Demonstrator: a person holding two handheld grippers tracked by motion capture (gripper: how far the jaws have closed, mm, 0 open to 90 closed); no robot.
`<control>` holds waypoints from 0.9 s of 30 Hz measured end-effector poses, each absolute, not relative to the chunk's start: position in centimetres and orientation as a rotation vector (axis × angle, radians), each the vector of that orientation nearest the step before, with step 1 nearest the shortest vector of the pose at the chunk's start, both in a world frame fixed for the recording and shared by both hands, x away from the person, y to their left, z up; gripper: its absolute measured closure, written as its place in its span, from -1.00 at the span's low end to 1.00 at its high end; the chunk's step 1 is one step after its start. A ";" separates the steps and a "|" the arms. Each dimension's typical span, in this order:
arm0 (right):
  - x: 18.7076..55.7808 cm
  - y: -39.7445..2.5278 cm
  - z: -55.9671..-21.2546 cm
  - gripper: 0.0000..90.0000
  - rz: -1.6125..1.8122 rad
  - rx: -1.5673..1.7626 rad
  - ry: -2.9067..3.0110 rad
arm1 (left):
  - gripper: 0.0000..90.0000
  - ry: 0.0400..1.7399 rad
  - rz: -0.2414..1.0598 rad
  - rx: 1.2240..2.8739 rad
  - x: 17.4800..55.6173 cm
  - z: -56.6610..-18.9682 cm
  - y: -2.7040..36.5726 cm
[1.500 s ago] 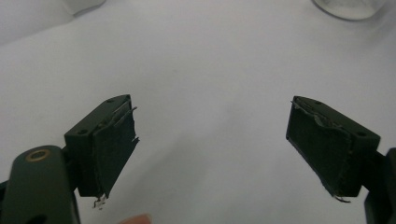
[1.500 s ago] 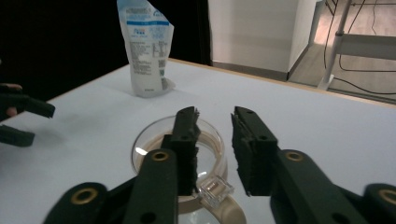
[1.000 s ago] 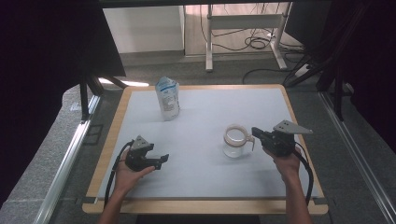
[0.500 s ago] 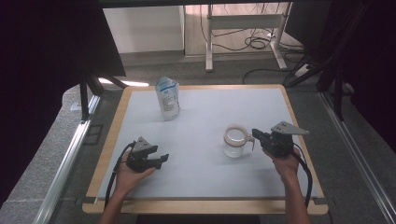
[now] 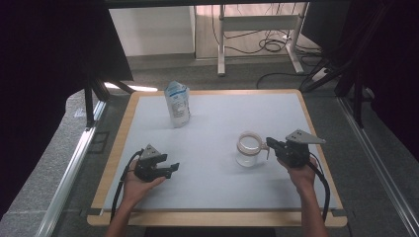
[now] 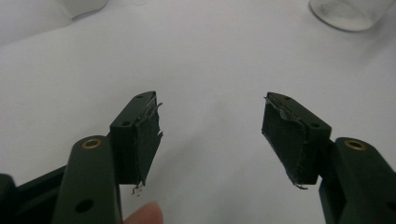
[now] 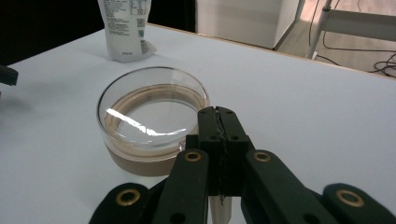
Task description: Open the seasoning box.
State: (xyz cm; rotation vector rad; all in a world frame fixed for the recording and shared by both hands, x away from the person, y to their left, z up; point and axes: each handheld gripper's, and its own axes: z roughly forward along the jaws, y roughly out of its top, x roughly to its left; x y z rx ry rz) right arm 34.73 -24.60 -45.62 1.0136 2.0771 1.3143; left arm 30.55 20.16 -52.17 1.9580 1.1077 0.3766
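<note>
At three o'clock on white table (image 5: 207, 163), right gripper (image 7: 218, 122) clamped on handle of fragile, slippery clear glass jar (image 7: 152, 119); left gripper (image 6: 212, 128) gaping, idle.

Dim, soft overhead light, faint shadows, dark surroundings, slight blur.
</note>
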 end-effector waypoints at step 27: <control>34.6 -24.6 -46.0 0.99 1.280 1.013 2.084 | 0.00 1.069 0.306 1.890 31.5 -51.3 18.9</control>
